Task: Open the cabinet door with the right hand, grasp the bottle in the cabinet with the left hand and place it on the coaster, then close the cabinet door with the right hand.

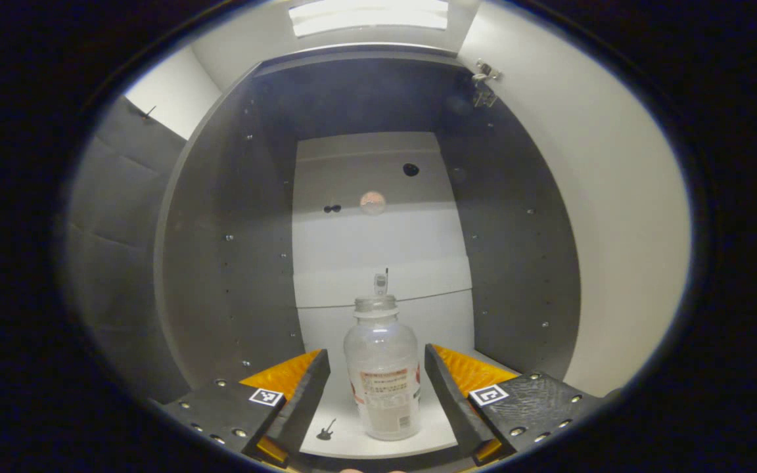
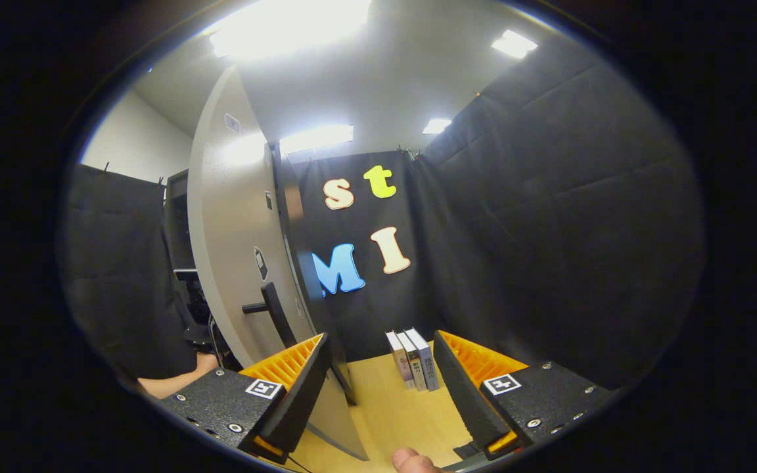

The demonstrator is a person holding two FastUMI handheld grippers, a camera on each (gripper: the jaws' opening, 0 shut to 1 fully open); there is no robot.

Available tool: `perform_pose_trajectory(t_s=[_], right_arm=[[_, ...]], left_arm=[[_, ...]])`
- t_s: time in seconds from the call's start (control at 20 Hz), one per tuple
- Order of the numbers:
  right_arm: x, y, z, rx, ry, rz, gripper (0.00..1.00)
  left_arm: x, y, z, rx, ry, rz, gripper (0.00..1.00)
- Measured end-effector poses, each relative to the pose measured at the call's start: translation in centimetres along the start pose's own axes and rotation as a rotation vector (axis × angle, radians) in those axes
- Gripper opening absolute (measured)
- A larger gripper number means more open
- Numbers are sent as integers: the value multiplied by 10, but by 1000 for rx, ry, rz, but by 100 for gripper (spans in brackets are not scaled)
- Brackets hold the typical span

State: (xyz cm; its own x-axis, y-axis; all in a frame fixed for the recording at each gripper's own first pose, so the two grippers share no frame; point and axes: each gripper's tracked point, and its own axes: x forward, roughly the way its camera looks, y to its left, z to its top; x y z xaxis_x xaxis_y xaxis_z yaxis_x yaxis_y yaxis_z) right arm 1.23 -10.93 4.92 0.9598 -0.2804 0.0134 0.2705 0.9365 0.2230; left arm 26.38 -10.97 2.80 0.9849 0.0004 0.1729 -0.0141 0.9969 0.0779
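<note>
A clear plastic bottle (image 1: 384,368) with a clear cap and a printed label stands upright on the white floor of the open cabinet (image 1: 234,249). My left gripper (image 1: 377,387) is open, with the bottle between its two fingers and a small gap on each side. The pale cabinet door (image 2: 234,263) is swung open and stands edge-on at the left of the right gripper view, its dark handle (image 2: 273,312) facing me. My right gripper (image 2: 378,387) is open and holds nothing, just right of the door's lower edge.
The cabinet has dark side walls and a white back panel (image 1: 378,230) with small holes. Three small boxes (image 2: 412,360) stand on the wooden tabletop (image 2: 385,414) by the black wall. A person's arm (image 2: 175,381) shows low at the left, behind the door.
</note>
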Motion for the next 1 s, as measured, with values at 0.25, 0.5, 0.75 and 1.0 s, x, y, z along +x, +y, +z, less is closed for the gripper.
perform_pose_trajectory(t_s=[0.25, 0.5, 0.75, 1.0], right_arm=[[5, 14, -15, -76, 36, -33, 95], [7, 16, -24, -32, 73, -46, 95], [6, 7, -26, -39, 68, -57, 95], [1, -6, -32, -17, 68, -18, 95]], left_arm=[[30, -4, -22, -26, 18, -21, 86], [34, -12, -27, -41, 28, -43, 74], [19, -13, -18, -35, 32, -50, 74], [-28, -10, 16, -8, 5, -29, 72]])
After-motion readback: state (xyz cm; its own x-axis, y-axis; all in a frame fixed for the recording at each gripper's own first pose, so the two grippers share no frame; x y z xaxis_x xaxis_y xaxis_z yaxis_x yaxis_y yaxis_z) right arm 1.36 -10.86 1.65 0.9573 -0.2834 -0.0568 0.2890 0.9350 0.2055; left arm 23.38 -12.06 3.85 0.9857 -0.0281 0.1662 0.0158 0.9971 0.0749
